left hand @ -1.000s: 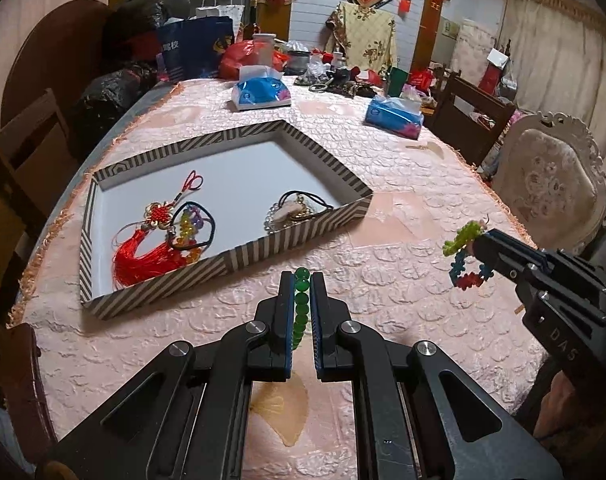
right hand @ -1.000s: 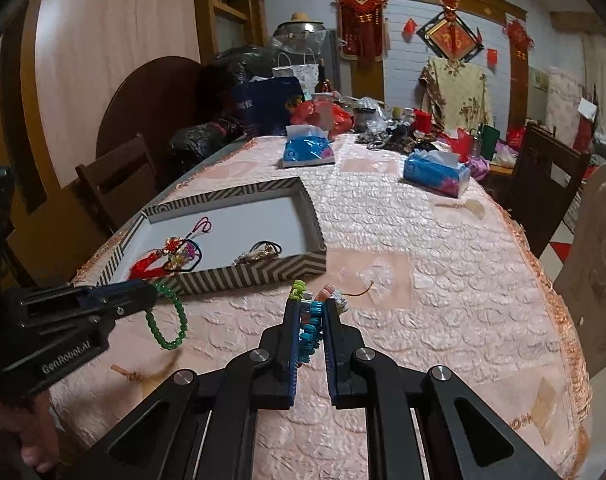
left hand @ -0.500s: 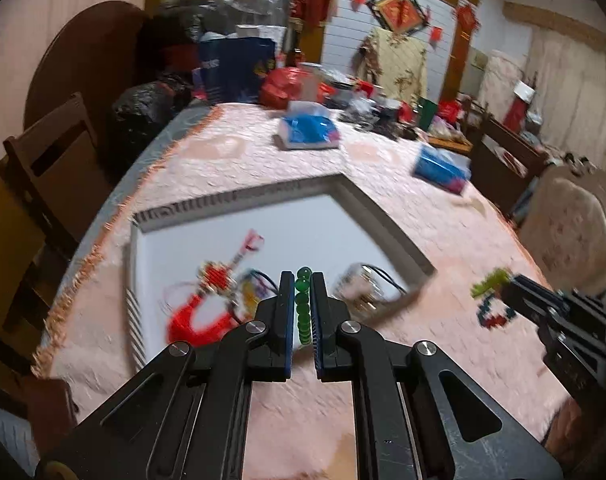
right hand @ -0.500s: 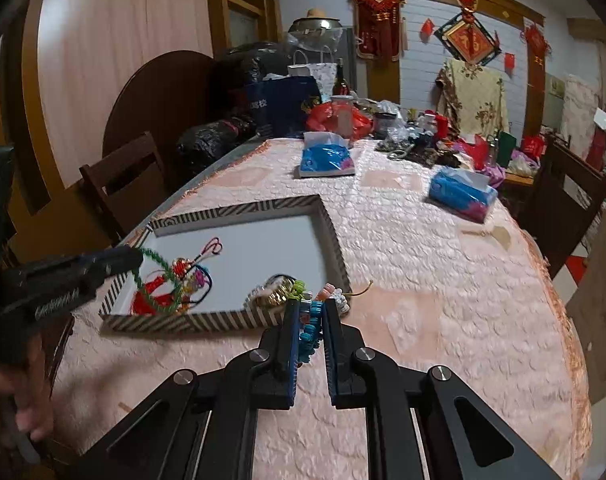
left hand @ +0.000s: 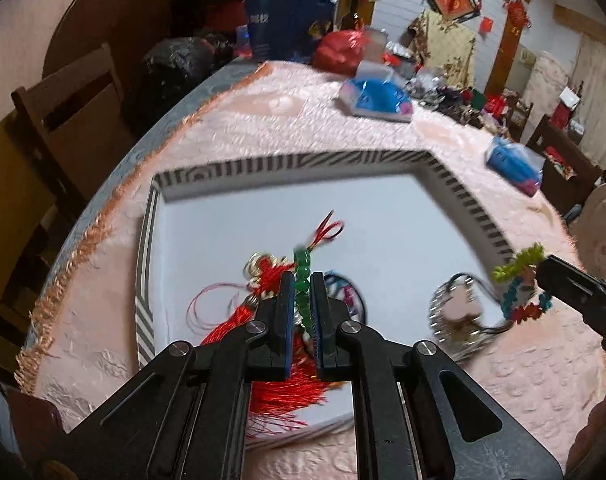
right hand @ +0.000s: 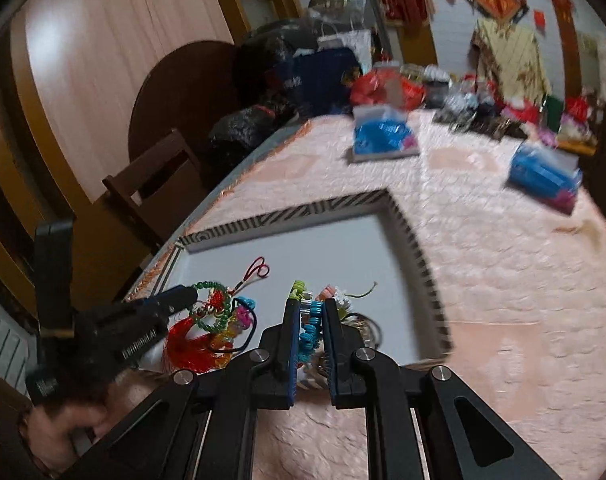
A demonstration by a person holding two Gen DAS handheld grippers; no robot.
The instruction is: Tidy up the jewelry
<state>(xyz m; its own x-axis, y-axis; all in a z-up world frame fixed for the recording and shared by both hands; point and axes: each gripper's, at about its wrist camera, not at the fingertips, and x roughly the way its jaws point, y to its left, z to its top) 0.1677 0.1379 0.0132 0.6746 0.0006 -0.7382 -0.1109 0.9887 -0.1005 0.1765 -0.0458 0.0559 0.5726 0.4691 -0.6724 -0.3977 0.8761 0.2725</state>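
A long desk [left hand: 207, 148] under a pink quilted cloth fills the scene, with wooden chairs [right hand: 159, 184] along its left edge and bags, blue tissue packs [right hand: 383, 136] and clutter at its far end. On the near left part of the desk lies a shallow striped tray [left hand: 303, 159] with a white floor.

The left gripper [left hand: 301, 292] hangs over the near part of the tray, its jaws clenched on a green bead bracelet [left hand: 301, 280], whose loop dangles from the tips in the right wrist view. The right gripper [right hand: 308, 316] sits over the tray's near right part, its jaws grasping a colourful woven bracelet [right hand: 309, 328] of turquoise, lime and red loops that hangs just above the tray's right rim in the left wrist view. A hand [right hand: 63, 424] grips the left tool at the lower left.

Inside the tray, a red tassel knot charm [left hand: 239, 320] lies near the left side, with a black cord bracelet with coloured beads [right hand: 239, 328] just beside it. To the right rests a silvery metal piece on a black cord [left hand: 455, 316], blurred, close to the tray's near right corner.
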